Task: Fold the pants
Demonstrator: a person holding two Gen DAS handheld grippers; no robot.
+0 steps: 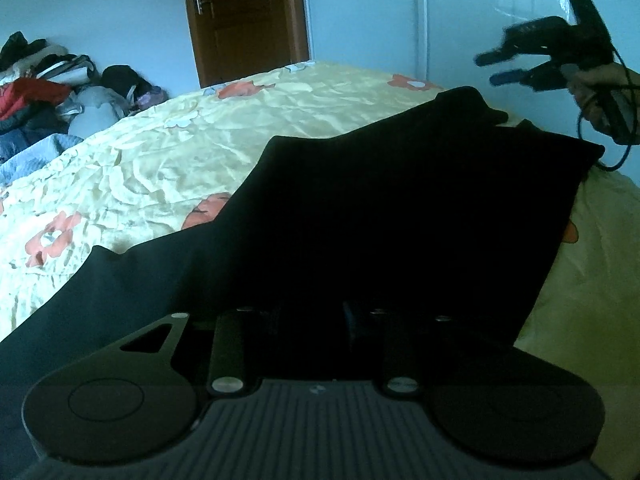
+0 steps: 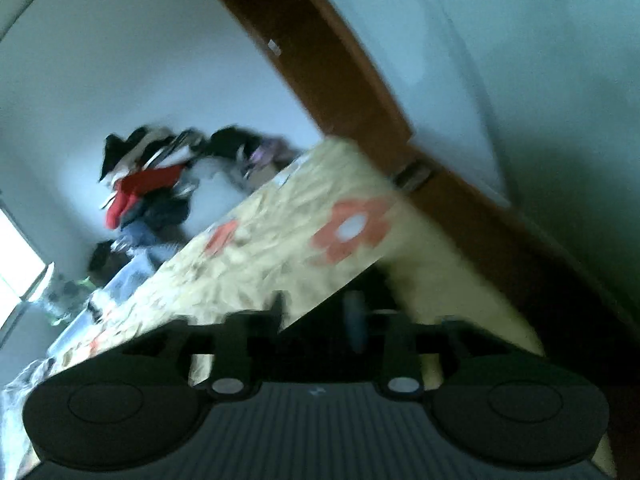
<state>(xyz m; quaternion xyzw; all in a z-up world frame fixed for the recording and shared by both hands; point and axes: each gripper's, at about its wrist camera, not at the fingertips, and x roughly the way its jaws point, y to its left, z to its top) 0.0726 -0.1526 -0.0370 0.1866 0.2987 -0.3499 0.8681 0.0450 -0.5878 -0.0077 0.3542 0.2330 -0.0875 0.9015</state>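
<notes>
Black pants (image 1: 380,220) lie spread on a yellow flowered bedspread (image 1: 160,152), running from the near left to the far right. My left gripper (image 1: 314,314) is low at the near edge of the pants. Its fingers are lost against the dark cloth, so its grip does not show. My right gripper (image 1: 488,69), held in a hand, hovers in the air above the far right end of the pants. Its two fingers stand apart with nothing between them. The right wrist view is blurred and tilted; the right gripper (image 2: 316,312) there is over the bedspread (image 2: 280,240) and a dark patch of cloth.
A pile of mixed clothes (image 1: 48,92) is heaped at the far left of the bed, also visible as the clothes pile (image 2: 148,184). A brown door (image 1: 244,16) stands behind the bed. A pale wall lies to the right. A cable hangs from the right gripper.
</notes>
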